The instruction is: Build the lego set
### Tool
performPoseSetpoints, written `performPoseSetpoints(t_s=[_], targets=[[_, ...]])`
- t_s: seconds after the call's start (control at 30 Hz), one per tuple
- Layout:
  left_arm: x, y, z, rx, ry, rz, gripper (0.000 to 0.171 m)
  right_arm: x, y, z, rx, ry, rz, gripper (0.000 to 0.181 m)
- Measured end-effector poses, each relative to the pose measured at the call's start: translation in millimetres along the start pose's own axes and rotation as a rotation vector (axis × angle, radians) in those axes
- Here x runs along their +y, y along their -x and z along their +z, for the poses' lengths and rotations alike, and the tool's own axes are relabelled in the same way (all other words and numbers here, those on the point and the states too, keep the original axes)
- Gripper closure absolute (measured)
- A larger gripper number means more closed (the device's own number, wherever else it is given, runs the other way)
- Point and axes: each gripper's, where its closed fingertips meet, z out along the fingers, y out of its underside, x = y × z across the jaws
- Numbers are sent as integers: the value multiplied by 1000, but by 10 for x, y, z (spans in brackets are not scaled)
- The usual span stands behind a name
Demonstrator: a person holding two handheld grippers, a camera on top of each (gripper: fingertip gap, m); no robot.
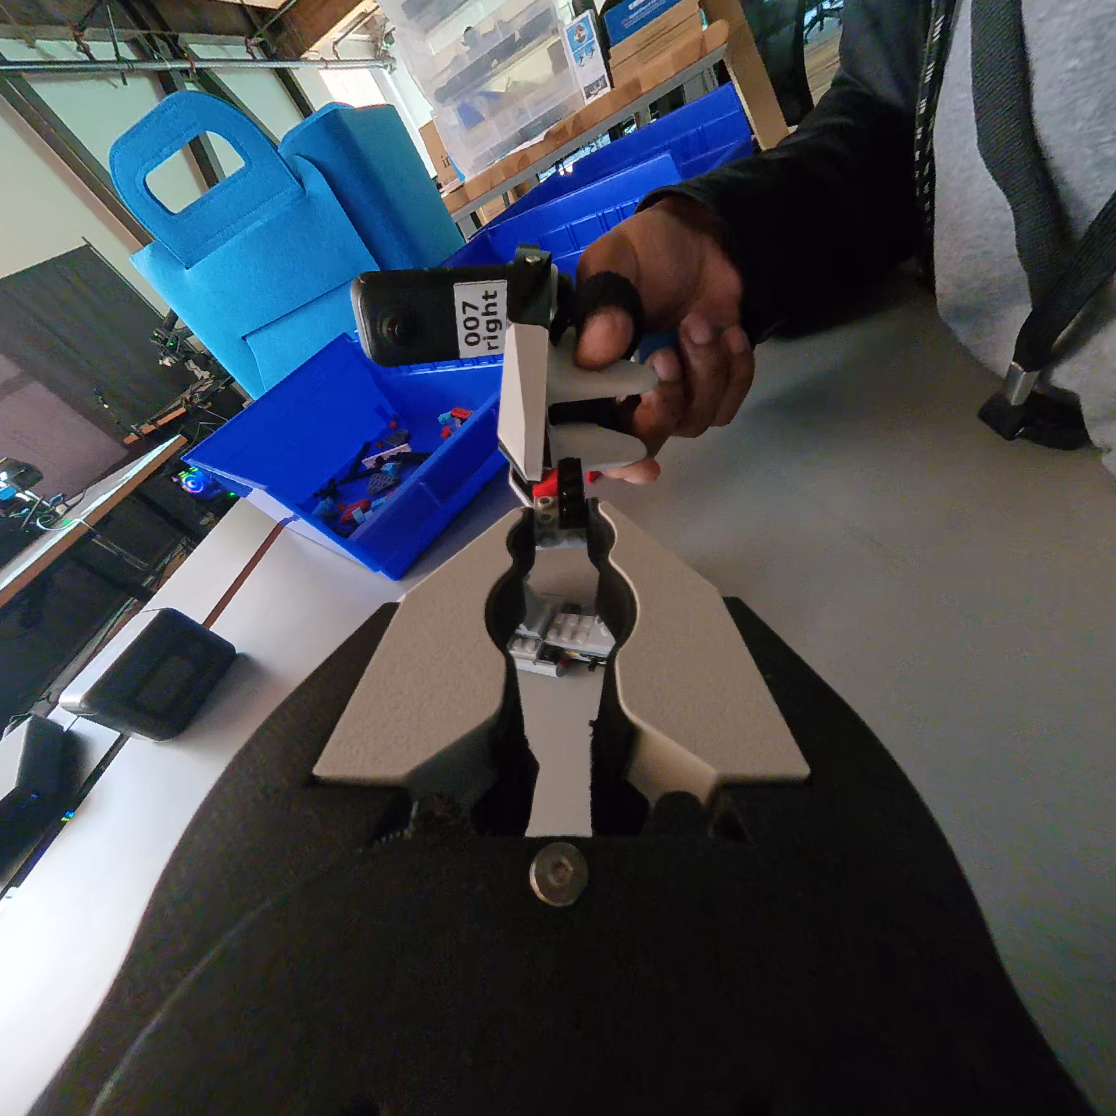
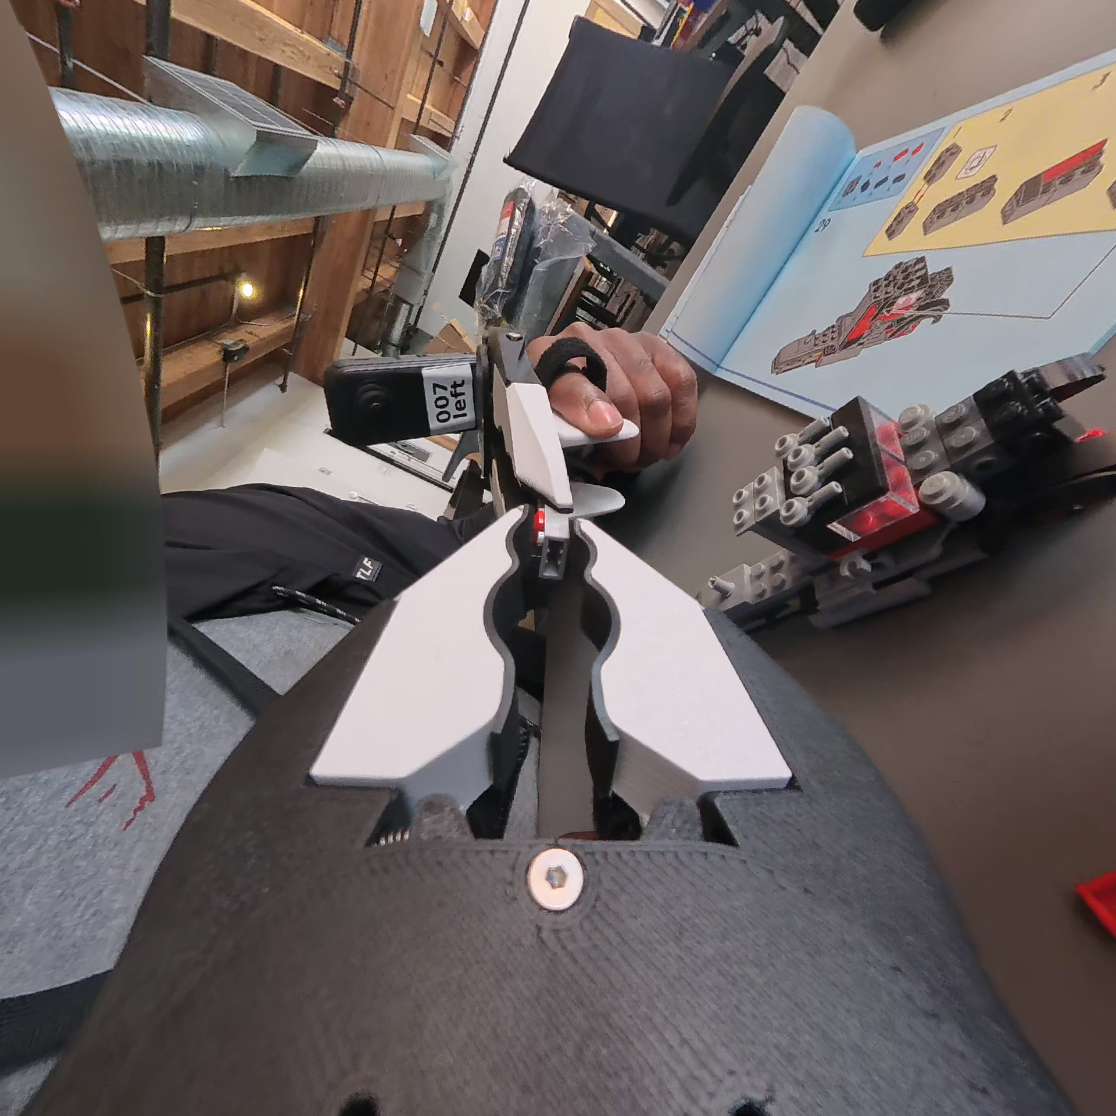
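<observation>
My left gripper (image 1: 558, 513) is shut on a small grey and black brick cluster (image 1: 564, 504), held above the table. My right gripper (image 1: 534, 483) meets it tip to tip from the far side, with a red piece (image 1: 548, 481) at the joint. In the right wrist view, my right gripper (image 2: 549, 534) is shut on a small grey and red piece (image 2: 552, 552), and the left gripper (image 2: 558, 506) touches its far end. The big black, grey and red model (image 2: 906, 483) lies on the table to the right. Some light grey plates (image 1: 564, 631) show through the gap between the left fingers.
A blue bin (image 1: 302, 435) with several loose pieces stands behind, with a blue felt bag (image 1: 253, 241) and more blue bins (image 1: 604, 199) beyond. A black box (image 1: 157, 670) sits at the left. The open instruction booklet (image 2: 845, 290) lies behind the model. A red piece (image 2: 1099, 906) is at the right edge. Only a small space, under 4 cm, lies between the two pairs of fingers.
</observation>
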Motion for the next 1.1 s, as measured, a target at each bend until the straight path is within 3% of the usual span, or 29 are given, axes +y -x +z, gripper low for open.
performPoseSetpoints(t_s=[0.33,0.43,0.53,0.63,0.83,0.97,1.1], targets=[[19,14,-7,0,-1,-23,155,-29,-11,-8,38,-12,-68,170],[30,19,-17,3,0,-39,155,-123,-20,-99,82,-33,-124,149],[98,22,-14,10,30,-56,155,-260,17,-313,118,-76,-216,144],[150,25,-6,11,55,-71,155,-295,-107,-654,283,-89,-346,146],[230,9,24,20,95,-87,155,-40,-390,-1334,606,-48,-446,157],[235,14,25,17,98,-91,155,165,-509,-1471,697,0,-445,158],[230,23,16,10,93,-97,155,189,-466,-1494,690,-19,-439,158]])
